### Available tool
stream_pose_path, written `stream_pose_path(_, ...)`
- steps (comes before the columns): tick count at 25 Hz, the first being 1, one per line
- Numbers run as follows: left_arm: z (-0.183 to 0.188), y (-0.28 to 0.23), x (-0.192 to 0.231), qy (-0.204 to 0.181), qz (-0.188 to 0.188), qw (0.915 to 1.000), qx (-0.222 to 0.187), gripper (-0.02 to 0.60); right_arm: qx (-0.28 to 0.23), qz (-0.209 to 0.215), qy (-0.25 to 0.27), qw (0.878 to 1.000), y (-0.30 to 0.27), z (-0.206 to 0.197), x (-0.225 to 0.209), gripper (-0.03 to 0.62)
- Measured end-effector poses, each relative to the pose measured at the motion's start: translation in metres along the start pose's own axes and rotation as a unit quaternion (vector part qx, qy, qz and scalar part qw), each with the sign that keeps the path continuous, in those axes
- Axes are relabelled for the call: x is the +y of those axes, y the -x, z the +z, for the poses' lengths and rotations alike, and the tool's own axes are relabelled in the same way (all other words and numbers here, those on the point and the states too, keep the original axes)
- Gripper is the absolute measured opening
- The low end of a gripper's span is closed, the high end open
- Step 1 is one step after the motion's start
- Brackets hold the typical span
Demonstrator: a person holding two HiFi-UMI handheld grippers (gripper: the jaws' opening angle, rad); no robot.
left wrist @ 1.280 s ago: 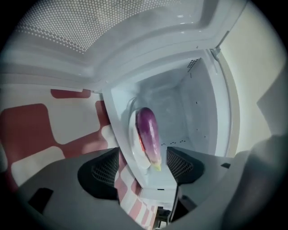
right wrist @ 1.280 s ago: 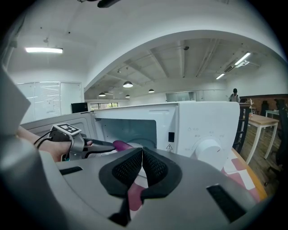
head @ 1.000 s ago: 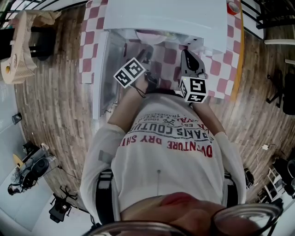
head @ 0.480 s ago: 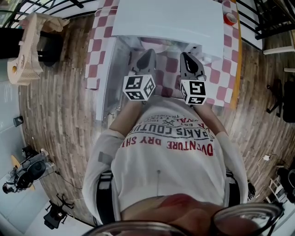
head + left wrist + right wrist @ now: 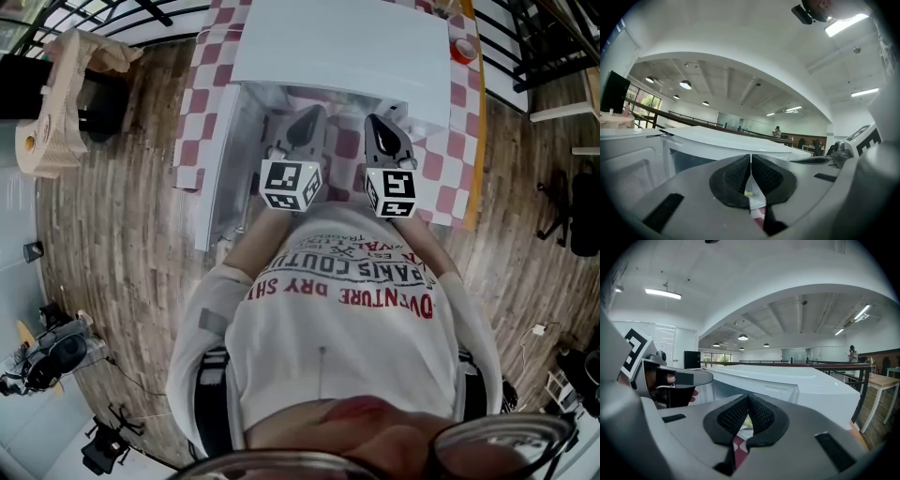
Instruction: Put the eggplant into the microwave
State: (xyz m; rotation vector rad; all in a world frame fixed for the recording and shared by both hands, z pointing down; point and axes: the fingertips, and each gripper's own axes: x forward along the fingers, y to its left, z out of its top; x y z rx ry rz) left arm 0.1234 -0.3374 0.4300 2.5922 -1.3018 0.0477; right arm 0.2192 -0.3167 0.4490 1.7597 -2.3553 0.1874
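The white microwave (image 5: 337,47) stands on a red-and-white checked table, its door (image 5: 214,169) swung open to the left. No eggplant shows in any view; the oven's inside is hidden behind the grippers and the casing. My left gripper (image 5: 305,127) hovers in front of the opening, shut with nothing between its pads (image 5: 761,176). Beside it on the right, my right gripper (image 5: 384,139) is shut and empty too. In the right gripper view the right gripper (image 5: 748,411) points at the microwave (image 5: 787,380), with the left gripper (image 5: 679,378) at its left.
The checked tablecloth (image 5: 450,159) reaches an orange table edge at the right. A small red round object (image 5: 461,49) sits at the table's far right corner. A tan stand (image 5: 56,103) is on the wooden floor at the left, black chairs at the right.
The left gripper has drawn back from the microwave opening, risen and rolled level, its marker cube now beside the right one. The right gripper has barely moved.
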Motion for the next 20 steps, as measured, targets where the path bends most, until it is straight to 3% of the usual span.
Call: stream_pose_path(20, -0.006, -0.01, 0.004, -0.01, -0.007, 0.9998, 0.016, 0.032, 0.007, 0.002, 0.002, 1.0, -0.012, -0.003, 0.003, 0.026)
